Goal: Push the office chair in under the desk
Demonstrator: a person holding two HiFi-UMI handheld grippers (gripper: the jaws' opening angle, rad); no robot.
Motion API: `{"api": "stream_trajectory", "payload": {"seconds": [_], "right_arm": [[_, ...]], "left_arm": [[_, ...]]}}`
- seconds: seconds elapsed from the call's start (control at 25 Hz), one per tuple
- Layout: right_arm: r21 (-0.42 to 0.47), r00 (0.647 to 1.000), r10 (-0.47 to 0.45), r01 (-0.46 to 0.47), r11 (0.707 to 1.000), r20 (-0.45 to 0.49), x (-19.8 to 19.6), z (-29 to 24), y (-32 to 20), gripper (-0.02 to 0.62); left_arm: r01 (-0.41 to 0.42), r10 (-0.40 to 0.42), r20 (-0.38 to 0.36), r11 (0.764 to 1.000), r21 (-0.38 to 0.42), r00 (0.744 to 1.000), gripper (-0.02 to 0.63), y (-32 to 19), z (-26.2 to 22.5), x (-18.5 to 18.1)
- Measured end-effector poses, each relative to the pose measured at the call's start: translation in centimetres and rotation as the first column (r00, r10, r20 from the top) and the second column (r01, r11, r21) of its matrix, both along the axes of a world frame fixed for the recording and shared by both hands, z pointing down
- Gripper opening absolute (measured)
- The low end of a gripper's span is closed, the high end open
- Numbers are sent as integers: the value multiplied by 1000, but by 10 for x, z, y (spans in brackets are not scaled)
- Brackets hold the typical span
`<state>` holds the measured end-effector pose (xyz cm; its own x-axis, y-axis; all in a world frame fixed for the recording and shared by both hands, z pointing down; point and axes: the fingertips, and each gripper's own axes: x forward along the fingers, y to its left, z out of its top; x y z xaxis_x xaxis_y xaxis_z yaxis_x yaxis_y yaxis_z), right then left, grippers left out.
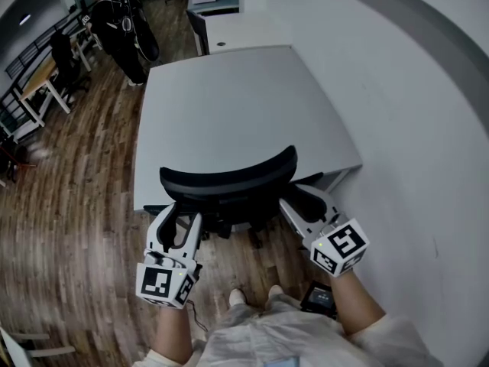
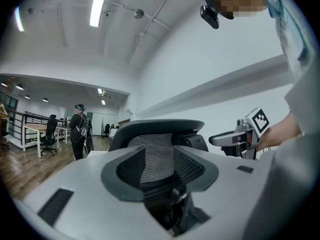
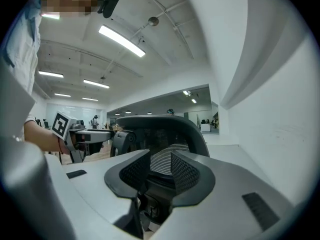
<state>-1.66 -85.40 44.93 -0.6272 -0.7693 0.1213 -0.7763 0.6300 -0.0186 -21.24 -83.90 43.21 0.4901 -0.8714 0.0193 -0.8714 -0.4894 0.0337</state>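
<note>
Office chair (image 1: 229,180), backrest at the near edge of the desk (image 1: 229,105) and seat largely beneath it, is judged heavy but free-rolling, its stiff backrest rim best pushed at its 2 ends, where the left gripper (image 1: 182,219) and right gripper (image 1: 302,201) wait, jaws apart, clamping nothing.

Your left gripper (image 2: 159,168): jaws apart, nothing clamped. Ahead, the office chair (image 2: 165,128) backrest, mesh showing through the gap. Your right gripper (image 2: 222,140) near its right edge.
</note>
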Motion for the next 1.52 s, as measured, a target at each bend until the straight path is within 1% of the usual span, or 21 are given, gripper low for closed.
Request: {"api": "stream_trajectory", "payload": {"seconds": [0.08, 0.2, 0.28, 0.36, 0.56, 0.68, 0.8, 1.08, 1.4, 1.52], "right_arm": [[0, 1000, -7, 7, 1000, 20, 0, -1, 8, 121], [-3, 999, -31, 31, 1000, 33, -1, -5, 20, 97], [-8, 998, -59, 59, 998, 32, -5, -10, 33, 81], [-20, 996, -86, 87, 996, 37, -10, -14, 48, 69], [-58, 986, -145, 150, 987, 81, -18, -5, 81, 57], [-66, 980, -177, 183, 981, 89, -23, -2, 94, 54], [-63, 978, -185, 191, 979, 96, -23, -2, 95, 52], [-51, 980, -175, 180, 982, 96, -17, -4, 89, 51], [-46, 975, -202, 207, 977, 93, -27, -5, 90, 37], [-54, 974, -210, 214, 975, 82, -25, -1, 91, 34]], "left_arm": [[-27, 27, -12, 1000, 2, 1000, 159, 10, 0, 8], [-62, 62, -15, 998, -4, 998, 133, 23, 2, 20], [-89, 89, -26, 996, -13, 996, 101, 34, 0, 28], [-120, 119, -42, 992, -23, 992, 69, 46, -3, 35], [-184, 182, -53, 982, -41, 982, 37, 66, 6, 53], [-214, 211, -60, 976, -45, 976, 31, 72, 7, 62], [-232, 229, -59, 972, -46, 972, 31, 74, 8, 67], [-247, 244, -57, 967, -56, 968, 29, 73, 12, 72], [-261, 257, -67, 964, -57, 964, 29, 73, 11, 78], [-264, 260, -64, 963, -63, 964, 29, 74, 14, 80]]}}
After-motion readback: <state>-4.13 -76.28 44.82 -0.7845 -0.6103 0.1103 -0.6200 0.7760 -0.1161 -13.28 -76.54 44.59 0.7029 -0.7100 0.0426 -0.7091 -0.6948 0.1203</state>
